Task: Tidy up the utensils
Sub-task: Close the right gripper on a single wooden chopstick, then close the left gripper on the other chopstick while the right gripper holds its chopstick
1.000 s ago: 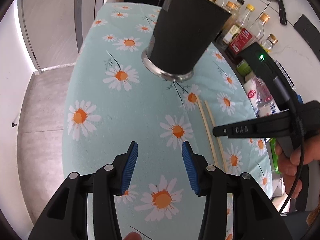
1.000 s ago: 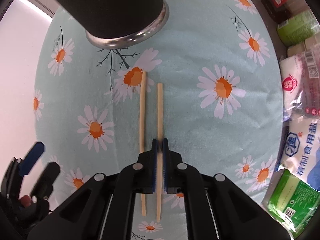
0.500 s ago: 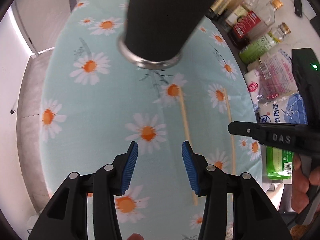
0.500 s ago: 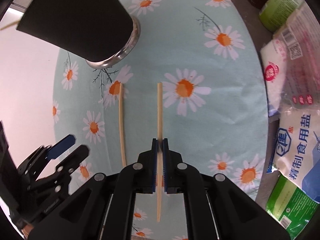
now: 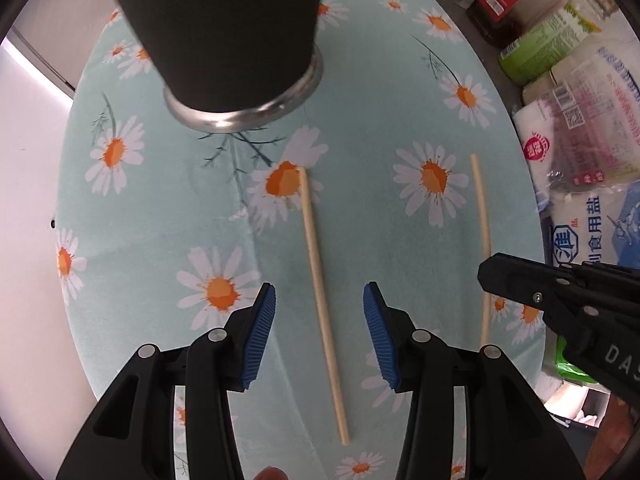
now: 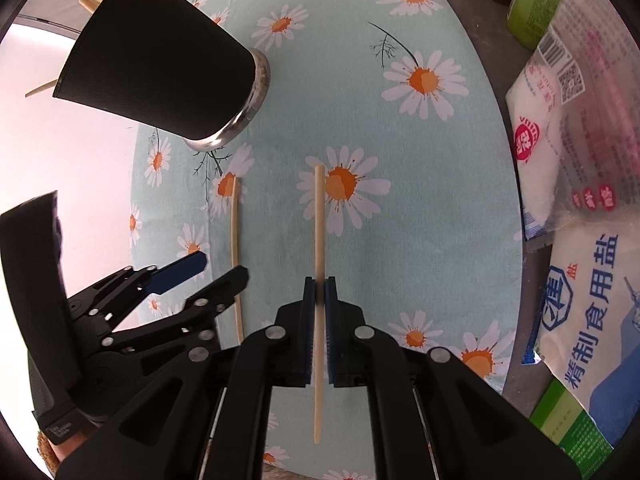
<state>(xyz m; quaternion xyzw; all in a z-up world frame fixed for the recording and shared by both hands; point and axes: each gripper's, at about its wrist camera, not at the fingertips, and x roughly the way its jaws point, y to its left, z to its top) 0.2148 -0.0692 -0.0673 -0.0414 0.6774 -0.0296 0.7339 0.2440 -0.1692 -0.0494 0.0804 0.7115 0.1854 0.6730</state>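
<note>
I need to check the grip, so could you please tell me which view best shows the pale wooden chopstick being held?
The right wrist view: the held chopstick sits clamped between shut blue pads. The left wrist view shows only its upper part.

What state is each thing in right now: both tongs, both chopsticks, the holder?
Right tongs: shut on one chopstick, gripped near its middle.
Left tongs: open, empty, straddling the other chopstick without touching it.
Other chopstick: flat on the daisy cloth, free.
Black holder: upright on the cloth, chopsticks poking out of its top.
</note>
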